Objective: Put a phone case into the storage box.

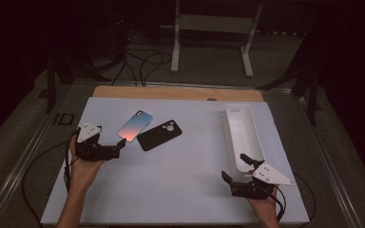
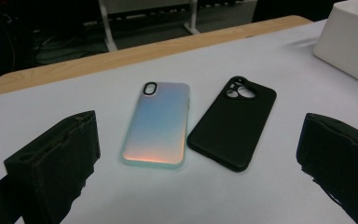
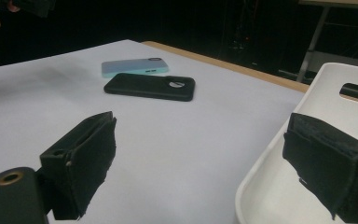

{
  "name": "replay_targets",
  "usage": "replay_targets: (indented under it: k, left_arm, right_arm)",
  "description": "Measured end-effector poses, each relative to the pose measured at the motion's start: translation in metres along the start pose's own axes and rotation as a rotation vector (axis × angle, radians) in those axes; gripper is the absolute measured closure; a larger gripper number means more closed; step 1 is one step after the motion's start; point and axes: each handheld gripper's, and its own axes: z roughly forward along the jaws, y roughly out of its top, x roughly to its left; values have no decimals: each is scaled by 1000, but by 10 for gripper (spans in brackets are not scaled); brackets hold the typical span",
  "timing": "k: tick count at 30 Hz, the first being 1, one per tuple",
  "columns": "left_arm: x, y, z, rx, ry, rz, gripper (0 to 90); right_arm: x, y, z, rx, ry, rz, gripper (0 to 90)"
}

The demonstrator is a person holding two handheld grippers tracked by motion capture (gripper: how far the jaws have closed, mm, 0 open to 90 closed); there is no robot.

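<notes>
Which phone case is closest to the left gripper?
The shiny blue-to-pink gradient phone case is closest: its pink end lies right by the open left gripper. The matte black phone case lies beside it, farther toward the long white plastic bin.

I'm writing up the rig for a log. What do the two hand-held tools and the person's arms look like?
Both are black. The left tool and the right tool each carry a pale grey three-cornered plate on top and trail a thin black cable. Their jaws are blocky, faced with black pads rough and frayed at the edges. A brass-coloured ring sits on the right tool's body. The forearms are bare, with no sleeves in sight.
</notes>
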Motion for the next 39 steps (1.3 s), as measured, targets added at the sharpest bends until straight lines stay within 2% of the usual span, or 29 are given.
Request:
replay_targets:
  k: [14,34,39]
  left_arm:
    - [2,8,11,22,3,15,2]
    - [5,22,16,5,17,18,0]
    - [4,27,19,7,17,33,0]
  right_arm:
    - [1,0,0,1,3,-1,93]
    - [0,0,-1,-8,-4,1,93]
    - [0,1,-1,-12,-6,3,93]
